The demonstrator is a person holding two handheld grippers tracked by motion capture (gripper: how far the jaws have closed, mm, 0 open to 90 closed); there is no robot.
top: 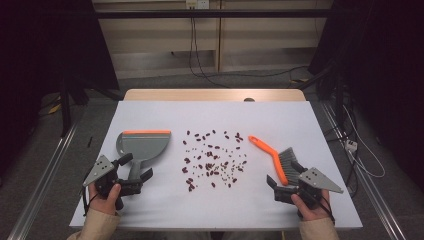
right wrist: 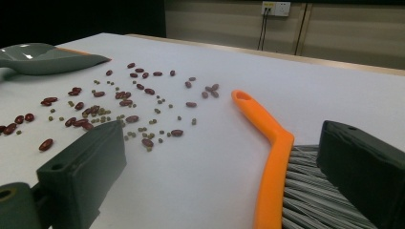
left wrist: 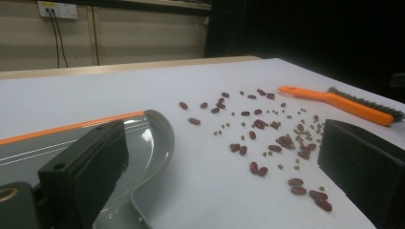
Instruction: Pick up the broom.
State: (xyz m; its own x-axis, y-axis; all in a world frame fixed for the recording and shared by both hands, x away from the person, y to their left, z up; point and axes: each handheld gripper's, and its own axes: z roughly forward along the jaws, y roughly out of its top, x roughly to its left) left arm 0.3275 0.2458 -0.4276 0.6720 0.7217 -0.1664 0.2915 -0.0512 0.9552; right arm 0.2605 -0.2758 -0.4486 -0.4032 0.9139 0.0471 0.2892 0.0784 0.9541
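Note:
A grey dustpan point(top: 145, 144) with an orange lip lies at the table's left, its handle pointing toward me. My left gripper point(top: 136, 168) stands open around that handle, and the pan's bowl point(left wrist: 148, 138) shows beside its left jaw. Several red beans and small green ones point(top: 212, 160) are scattered over the middle of the table point(left wrist: 267, 138) point(right wrist: 110, 105). At the right lies an orange-handled brush point(top: 272, 155) with grey bristles point(right wrist: 305, 191). My right gripper point(top: 285, 175) stands open around the brush's bristle end. The orange handle point(right wrist: 272, 157) runs up between its jaws.
The white tabletop point(top: 210, 117) has a wooden strip point(top: 215, 95) along its far edge. Metal rails point(top: 45, 175) run along the floor on both sides. Cables point(top: 360, 150) lie on the floor at the right. A wall socket point(left wrist: 57, 9) sits beyond the table.

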